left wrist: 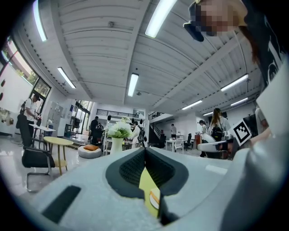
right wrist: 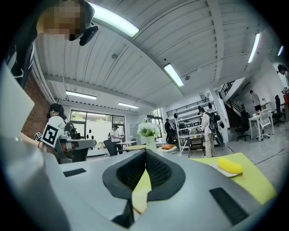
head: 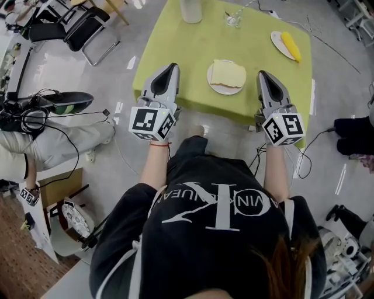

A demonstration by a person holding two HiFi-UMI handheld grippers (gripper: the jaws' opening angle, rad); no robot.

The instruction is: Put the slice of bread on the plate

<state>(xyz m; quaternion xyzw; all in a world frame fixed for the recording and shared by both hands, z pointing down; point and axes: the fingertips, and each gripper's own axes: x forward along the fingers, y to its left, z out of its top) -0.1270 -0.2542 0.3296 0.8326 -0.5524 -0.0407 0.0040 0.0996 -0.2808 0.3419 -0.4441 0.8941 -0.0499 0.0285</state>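
At the bottom of the head view the person (head: 216,233) in a black shirt reaches both forearms up the frame. Each hand carries a gripper with a marker cube at its rear. The left gripper (head: 173,66) sits left of centre and the right gripper (head: 262,73) sits right of centre. Both point toward the top of the frame, with their tips over the near edge of the bench (head: 193,49), which is covered in a yellow-green cloth. In each gripper view the dark pads meet at the tip, so both grippers are closed and hold nothing. Only a sliver of the green cloth shows below the pads.

Between the two grippers, just above the middle of the frame, the bread (head: 228,73) lies flat on the white plate (head: 224,90), near the bench's front edge. It touches neither gripper.

Farther back, in the upper right, a second plate (head: 276,41) carries a long yellow item (head: 291,46). At the top edge stand a white vase (head: 191,10) and, just to its right, a clear glass (head: 233,20). A black chair (head: 87,26) stands on the floor in the upper left.
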